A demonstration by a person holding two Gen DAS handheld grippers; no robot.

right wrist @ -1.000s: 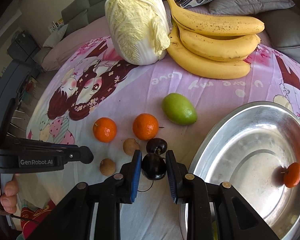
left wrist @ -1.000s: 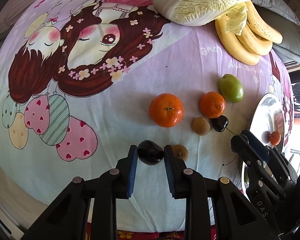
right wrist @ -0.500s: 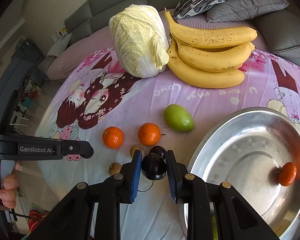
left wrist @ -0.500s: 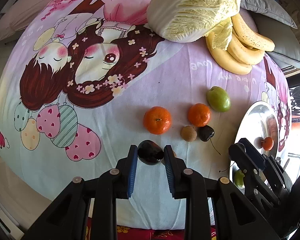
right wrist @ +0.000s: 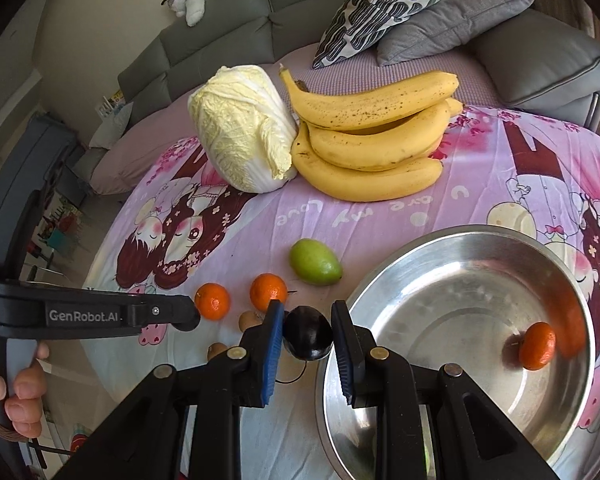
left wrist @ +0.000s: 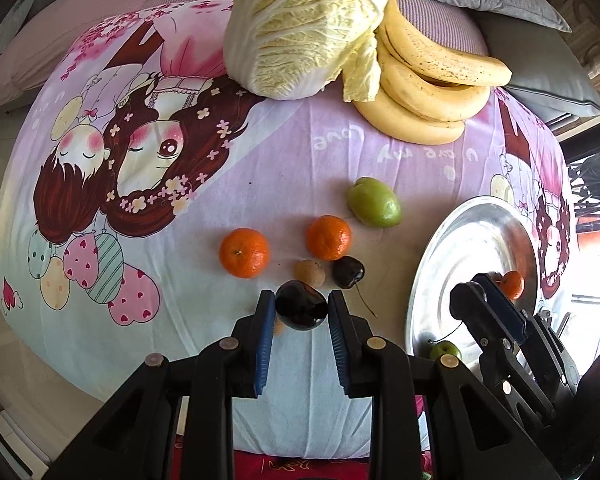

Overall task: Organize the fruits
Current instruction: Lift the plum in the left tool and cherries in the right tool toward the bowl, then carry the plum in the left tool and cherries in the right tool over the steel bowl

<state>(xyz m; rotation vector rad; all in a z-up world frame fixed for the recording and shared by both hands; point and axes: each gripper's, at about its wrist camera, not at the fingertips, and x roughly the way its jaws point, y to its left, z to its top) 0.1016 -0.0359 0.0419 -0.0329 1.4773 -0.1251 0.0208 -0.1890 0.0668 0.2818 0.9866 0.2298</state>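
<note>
Fruits are spread over a cartoon-printed cloth [left wrist: 284, 168] covering the surface. A dark cherry [left wrist: 301, 310] is pinched between the blue pads of the left hand-held gripper [left wrist: 300, 312], lifted above the cloth. And over on the other side, a second dark cherry [right wrist: 308, 333] is clamped in the right hand-held gripper [right wrist: 307, 334], held just beside the rim of the steel bowl [right wrist: 380, 280]. Inside that bowl, one small orange [right wrist: 537, 345] is seen against the far wall, and a small green fruit [left wrist: 445, 350] is glimpsed near the near edge. On the cloth, two oranges [left wrist: 244, 253] [left wrist: 329, 237] are laid side by side, with a brown round fruit [left wrist: 309, 273] and a third cherry [left wrist: 348, 272] just in front of them, touching or nearly so. A green mango [left wrist: 374, 202] is set beyond, nearer the bowl. At the back, a napa cabbage [left wrist: 304, 28] is propped against a bunch of bananas [left wrist: 428, 84].
</note>
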